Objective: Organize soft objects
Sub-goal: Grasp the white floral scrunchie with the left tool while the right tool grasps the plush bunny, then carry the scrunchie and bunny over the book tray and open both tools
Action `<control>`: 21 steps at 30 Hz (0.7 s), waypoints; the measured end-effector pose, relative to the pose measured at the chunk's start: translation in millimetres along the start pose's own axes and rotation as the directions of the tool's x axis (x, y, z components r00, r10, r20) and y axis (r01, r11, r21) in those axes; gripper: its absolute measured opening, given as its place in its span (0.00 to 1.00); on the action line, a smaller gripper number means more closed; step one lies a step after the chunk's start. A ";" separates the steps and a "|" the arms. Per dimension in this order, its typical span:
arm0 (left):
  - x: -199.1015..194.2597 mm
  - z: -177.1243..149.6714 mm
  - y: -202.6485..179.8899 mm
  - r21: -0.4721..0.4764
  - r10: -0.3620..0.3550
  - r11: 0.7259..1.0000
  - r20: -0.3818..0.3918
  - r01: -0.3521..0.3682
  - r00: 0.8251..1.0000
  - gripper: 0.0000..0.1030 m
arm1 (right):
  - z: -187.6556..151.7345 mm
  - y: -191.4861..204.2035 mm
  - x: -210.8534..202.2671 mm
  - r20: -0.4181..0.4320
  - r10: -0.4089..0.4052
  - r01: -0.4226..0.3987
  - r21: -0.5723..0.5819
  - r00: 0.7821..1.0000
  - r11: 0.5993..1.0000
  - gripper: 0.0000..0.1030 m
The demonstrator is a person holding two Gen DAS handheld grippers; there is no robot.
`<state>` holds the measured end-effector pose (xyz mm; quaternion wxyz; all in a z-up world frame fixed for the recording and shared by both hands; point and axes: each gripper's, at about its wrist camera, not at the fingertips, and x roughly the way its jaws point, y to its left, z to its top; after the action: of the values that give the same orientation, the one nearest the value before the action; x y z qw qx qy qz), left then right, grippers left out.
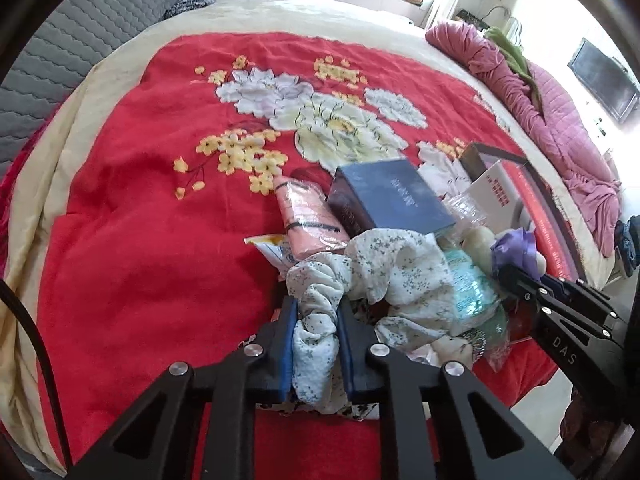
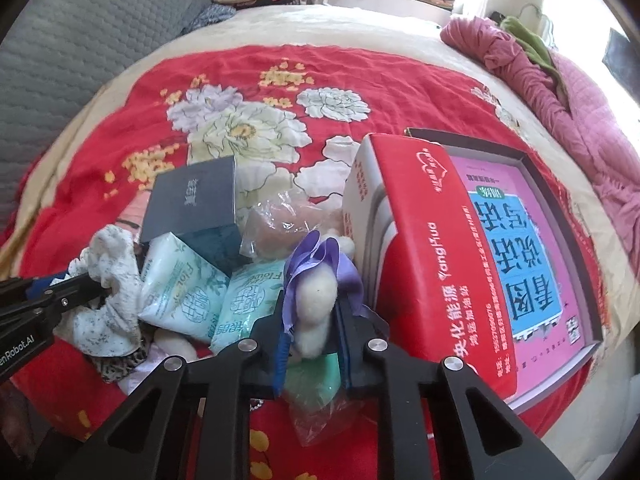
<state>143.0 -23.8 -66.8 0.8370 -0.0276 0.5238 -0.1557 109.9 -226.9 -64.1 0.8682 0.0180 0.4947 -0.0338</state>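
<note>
The left gripper point(image 1: 317, 334) reached forward and slightly downward, its two blue-padded fingers point(image 1: 289, 344) drawn close together and pinching a bunched fold of the white flowered cloth point(image 1: 384, 276) between them. The right gripper point(image 2: 311, 334) lay just to its right, pointing the same way, its jaws likewise drawn in and clamped on the white woolly toy point(image 2: 316, 312) with the purple ribbon. The two tools sat close, side by side, nearly level with each other.

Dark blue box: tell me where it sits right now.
The dark blue box lies tilted on the pile on the red floral bedspread, beside the pink packet and behind the floral fabric held by the left gripper.
</note>
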 end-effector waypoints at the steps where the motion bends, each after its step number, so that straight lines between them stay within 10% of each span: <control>1: -4.9 0.3 1.2 -0.008 -0.014 1.000 0.013 0.014 1.000 0.18 | -0.2 -1.5 -3.6 0.007 0.010 -0.010 0.008 1.000 1.000 0.19; 21: -85.6 14.8 -57.5 0.068 -0.083 0.995 0.121 0.076 0.989 0.18 | 3.8 -38.8 -117.6 0.215 0.092 -0.104 0.047 0.972 0.993 0.19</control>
<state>108.2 -55.4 26.2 0.8615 -0.0318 0.4641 -0.2033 50.4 -261.0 39.1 0.9159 0.0641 0.3962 -0.0070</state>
